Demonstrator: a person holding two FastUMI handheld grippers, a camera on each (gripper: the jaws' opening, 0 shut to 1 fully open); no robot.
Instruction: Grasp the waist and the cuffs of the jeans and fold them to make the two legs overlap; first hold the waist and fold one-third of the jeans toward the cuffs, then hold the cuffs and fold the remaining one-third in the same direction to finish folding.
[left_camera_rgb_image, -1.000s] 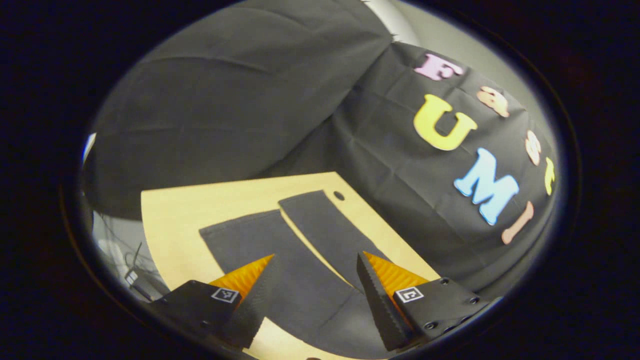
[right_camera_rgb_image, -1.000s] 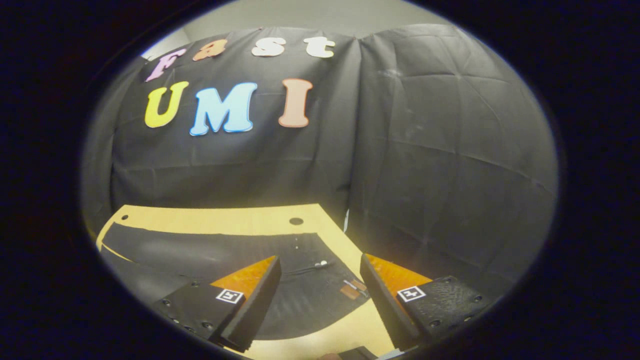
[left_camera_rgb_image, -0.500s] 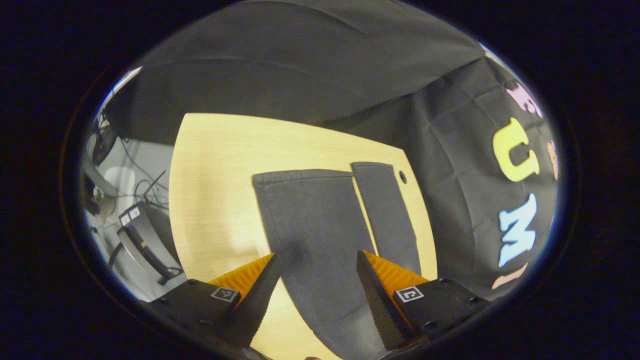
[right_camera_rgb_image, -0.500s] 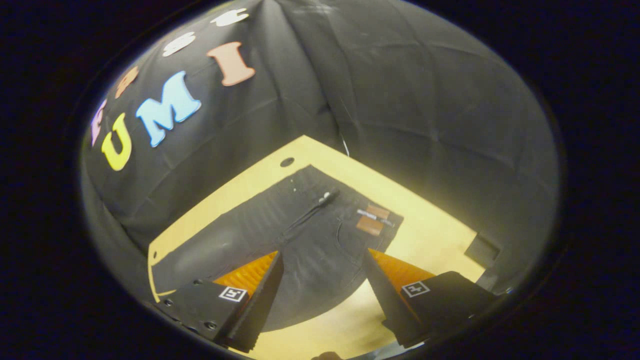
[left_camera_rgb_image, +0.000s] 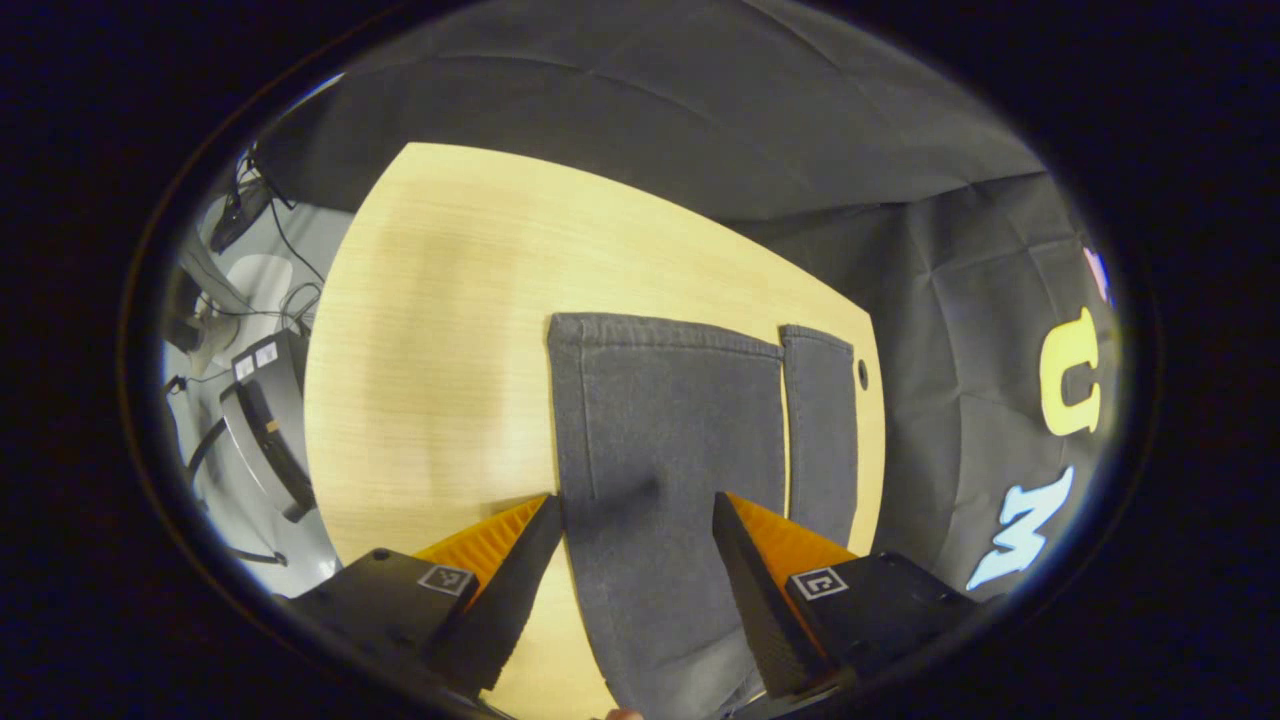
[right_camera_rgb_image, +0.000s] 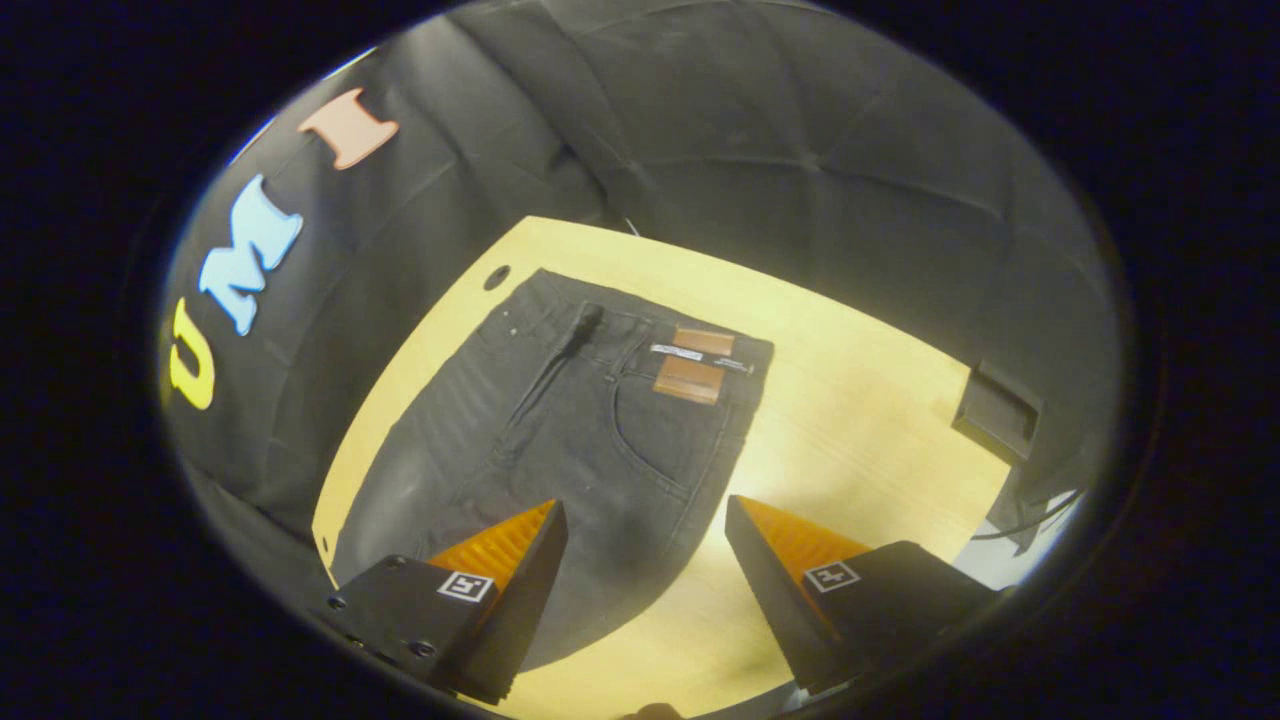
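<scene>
The worktop (right_camera_rgb_image: 850, 400) is brightly lit from overhead, with soft glare; straight edges are bent by fisheye distortion, and both views are slightly soft.

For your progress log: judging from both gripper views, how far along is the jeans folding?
Nothing is folded yet. The jeans lie flat on the table, legs side by side, not overlapped. The left gripper is open above the cuffs; the right gripper is open above the hip, short of the waist. Neither grips cloth. All three folds are left.
</scene>
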